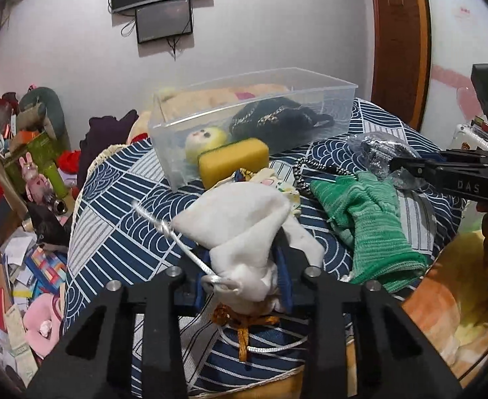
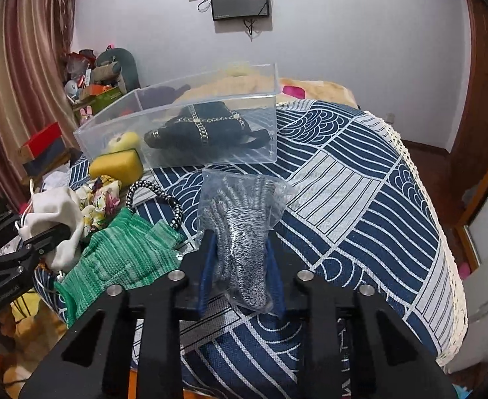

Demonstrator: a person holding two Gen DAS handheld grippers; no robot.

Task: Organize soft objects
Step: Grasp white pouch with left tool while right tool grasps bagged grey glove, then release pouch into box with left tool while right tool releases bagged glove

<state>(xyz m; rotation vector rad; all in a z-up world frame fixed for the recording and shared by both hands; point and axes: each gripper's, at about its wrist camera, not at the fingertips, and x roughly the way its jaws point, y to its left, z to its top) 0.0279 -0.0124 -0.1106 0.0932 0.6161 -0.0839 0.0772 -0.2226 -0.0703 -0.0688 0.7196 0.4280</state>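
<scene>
left wrist view: left gripper (image 1: 244, 262) is clamped on a crumpled white drawstring cloth pouch (image 1: 244, 229) above the blue wave-patterned bedspread (image 1: 117, 219); its bottom is hidden.

right wrist view: right gripper (image 2: 240, 262) pinches a bagged speckled grey knit glove (image 2: 240, 219) near the clear plastic bin (image 2: 190, 126), plastic blurring details.

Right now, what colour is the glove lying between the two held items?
Striped green, light and darker bands, on the glove; the right wrist view shows it best.
</scene>
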